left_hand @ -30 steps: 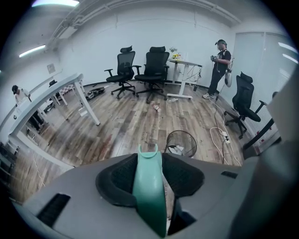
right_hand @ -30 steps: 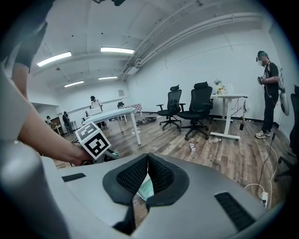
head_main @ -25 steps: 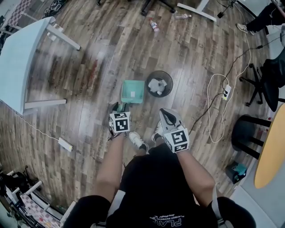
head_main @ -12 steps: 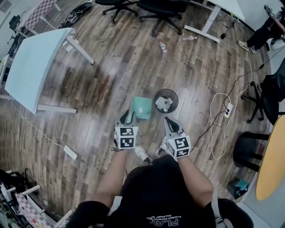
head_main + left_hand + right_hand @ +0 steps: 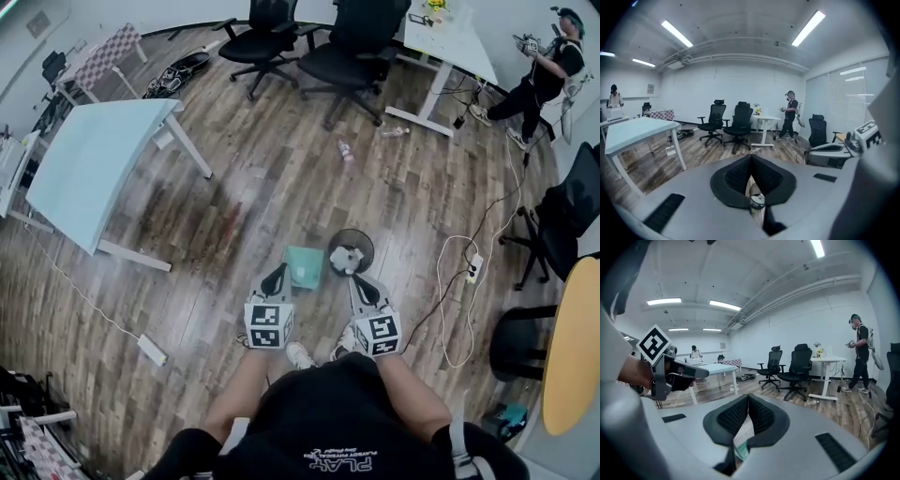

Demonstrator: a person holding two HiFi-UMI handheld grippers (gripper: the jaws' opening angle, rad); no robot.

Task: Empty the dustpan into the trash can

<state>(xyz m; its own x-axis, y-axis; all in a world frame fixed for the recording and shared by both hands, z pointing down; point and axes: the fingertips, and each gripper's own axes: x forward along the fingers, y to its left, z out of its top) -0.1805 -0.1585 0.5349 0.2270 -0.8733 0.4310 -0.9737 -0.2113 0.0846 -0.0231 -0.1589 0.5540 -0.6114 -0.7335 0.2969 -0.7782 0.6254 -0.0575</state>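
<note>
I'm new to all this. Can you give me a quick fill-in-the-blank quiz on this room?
1. The teal dustpan lies on the wooden ____.
2. The crumpled paper sits inside the round black ____.
3. The left gripper has its jaws ____, with nothing between them.
Missing words: floor; trash can; shut.

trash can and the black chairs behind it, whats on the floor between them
A small bottle lies on the wood floor, roughly midway between the trash can and the chairs. The head view shows it.
</note>
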